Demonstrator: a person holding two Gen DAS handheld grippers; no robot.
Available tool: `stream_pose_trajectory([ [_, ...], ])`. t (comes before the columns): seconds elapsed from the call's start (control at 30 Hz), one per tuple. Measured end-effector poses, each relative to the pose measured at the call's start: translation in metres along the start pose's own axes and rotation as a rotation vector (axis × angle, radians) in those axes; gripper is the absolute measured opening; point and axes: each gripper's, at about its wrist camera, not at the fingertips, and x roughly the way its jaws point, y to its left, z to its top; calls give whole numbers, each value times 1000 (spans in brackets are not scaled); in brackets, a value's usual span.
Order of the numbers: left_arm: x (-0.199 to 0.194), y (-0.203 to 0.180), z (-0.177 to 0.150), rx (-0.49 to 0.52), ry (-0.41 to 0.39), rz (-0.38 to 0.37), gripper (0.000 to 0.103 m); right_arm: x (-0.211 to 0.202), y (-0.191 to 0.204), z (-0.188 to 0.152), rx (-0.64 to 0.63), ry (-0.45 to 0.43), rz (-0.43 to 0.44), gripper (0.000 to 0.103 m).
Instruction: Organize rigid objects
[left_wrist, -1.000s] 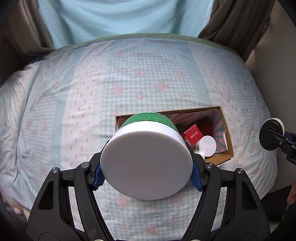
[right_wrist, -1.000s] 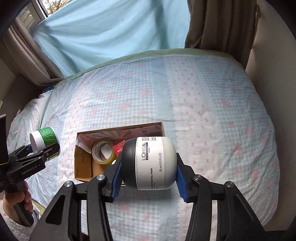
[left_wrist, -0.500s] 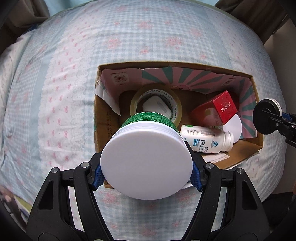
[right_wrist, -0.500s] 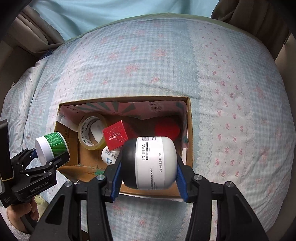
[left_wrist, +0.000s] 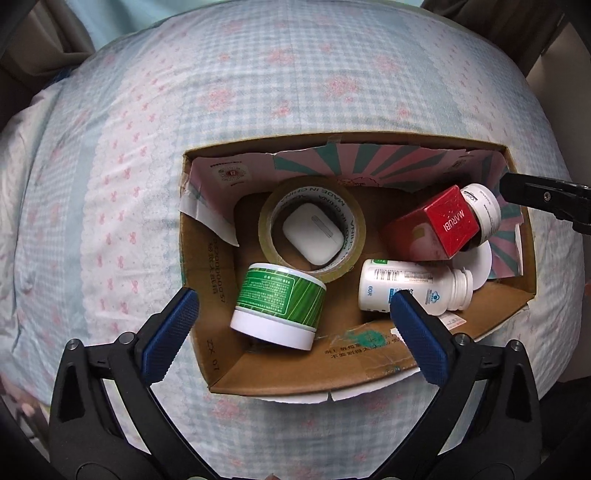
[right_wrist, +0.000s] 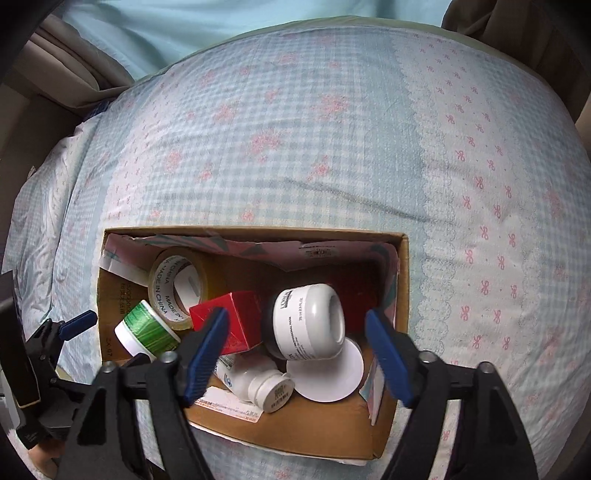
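Observation:
A cardboard box (left_wrist: 207, 347) (right_wrist: 403, 280) sits on the bed. My left gripper (left_wrist: 291, 321) is open and empty just above its near edge. The green jar with a white lid (left_wrist: 280, 301) (right_wrist: 146, 332) lies on its side in the box, below the open fingers. My right gripper (right_wrist: 297, 350) is open and empty over the box's right half. The white and black L'Oreal jar (right_wrist: 308, 326) (left_wrist: 484, 210) lies tilted in the box between the right fingers, beside a red Marubi carton (left_wrist: 439, 227) (right_wrist: 229, 321).
The box also holds a tape roll (left_wrist: 314, 229) (right_wrist: 173, 284) with a white earbud case (left_wrist: 312, 238) inside, a white pill bottle (left_wrist: 410, 286) (right_wrist: 255, 380) and a white disc (right_wrist: 325, 373). The checked blue bedspread (left_wrist: 258, 92) surrounds it. Curtains hang behind.
Both grippers moved down over the box and opened. The green jar dropped from the left gripper into the box, and the L'Oreal jar dropped from the right gripper into the box.

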Motion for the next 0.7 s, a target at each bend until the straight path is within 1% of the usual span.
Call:
stream_pose_trajectory([
  [0.07,-6,2,-3,6,6,0,103,-12,-1,-3,20,-25,-28,102],
  [0.13,-13,5,-9,4,-2,-10,103,-21,-1,-9,34,-19,-43,102],
  [0.2,-21,9,-15,-7,-12,-20,103,-29,0,-17,49,-18,-47,102],
  [0.43,-57,13,-28,-9,-58,-58,103,-73,13,-45,93,-72,-67,102],
  [0.57,-96,7,-27,3,-117,-62,103,-110,24,-55,75,-108,-71,102],
  [0.7,-152,-1,-21,-4,-199,-74,103,-159,32,-64,59,-177,-74,102],
])
